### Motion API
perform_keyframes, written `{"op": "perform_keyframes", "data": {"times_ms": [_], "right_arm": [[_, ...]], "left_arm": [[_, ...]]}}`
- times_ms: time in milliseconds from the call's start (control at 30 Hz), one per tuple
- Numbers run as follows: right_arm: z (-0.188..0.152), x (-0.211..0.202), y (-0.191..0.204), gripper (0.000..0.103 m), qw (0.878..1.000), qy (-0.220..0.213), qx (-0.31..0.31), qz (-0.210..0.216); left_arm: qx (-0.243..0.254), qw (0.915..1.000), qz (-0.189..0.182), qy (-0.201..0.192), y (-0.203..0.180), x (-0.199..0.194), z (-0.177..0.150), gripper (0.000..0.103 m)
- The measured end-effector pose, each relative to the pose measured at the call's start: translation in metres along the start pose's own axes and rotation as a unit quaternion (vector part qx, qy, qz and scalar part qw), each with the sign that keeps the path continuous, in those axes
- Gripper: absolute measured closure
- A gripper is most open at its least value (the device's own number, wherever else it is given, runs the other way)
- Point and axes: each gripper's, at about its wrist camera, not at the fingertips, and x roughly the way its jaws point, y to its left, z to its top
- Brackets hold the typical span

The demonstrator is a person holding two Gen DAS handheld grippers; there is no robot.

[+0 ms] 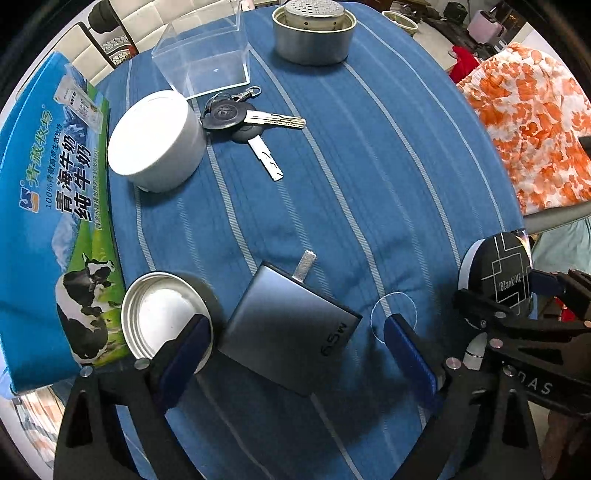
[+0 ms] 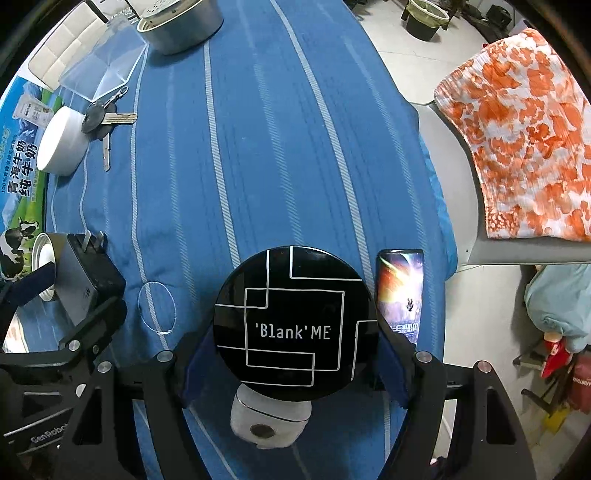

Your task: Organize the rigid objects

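so far nothing's in the clear box (image 1: 207, 51) upper left; your right gripper (image 2: 291, 354) pinches the compact (image 2: 295, 321), left gripper (image 1: 295, 343) spread w/ the charger (image 1: 291, 325) between its fingers, not gripped.

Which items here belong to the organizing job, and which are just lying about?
Job items:
grey flat 65W charger
black round 'Blank ME' compact
black-headed keys
white round tub
clear plastic box

Lying about:
orange-and-white patterned cloth
blue milk carton

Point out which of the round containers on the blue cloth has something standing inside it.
The metal tin at the far end: a perforated metal cylinder stands in it. The white tub is closed, and the open tin beside the charger holds nothing upright.
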Motion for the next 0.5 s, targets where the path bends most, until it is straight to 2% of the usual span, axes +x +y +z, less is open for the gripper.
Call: {"op": "perform_keyframes", "data": {"times_ms": [133,233,367,500], "right_arm": [[-0.002,0.0,-0.002,0.025,1.0,-0.001,-0.006,-0.003],[-0.003,0.001,-0.01,0.025,1.0,0.0,0.005,0.003],[0.0,0.0,-0.019,0.025,0.999,-0.001,0.031,0.019],[0.001,0.002,-0.01,0.025,1.0,-0.001,0.018,-0.021]], "left_arm": [[-0.011,0.9998,-0.012,0.006,-0.013,-0.001,0.004,0.008],[-0.001,0.9998,-0.019,0.004,-0.014,-0.004,-0.002,0.008],[0.01,0.9998,-0.013,0.006,-0.023,0.0,0.008,0.008],[0.015,0.9996,-0.021,0.015,-0.026,0.002,0.016,0.008]]}}
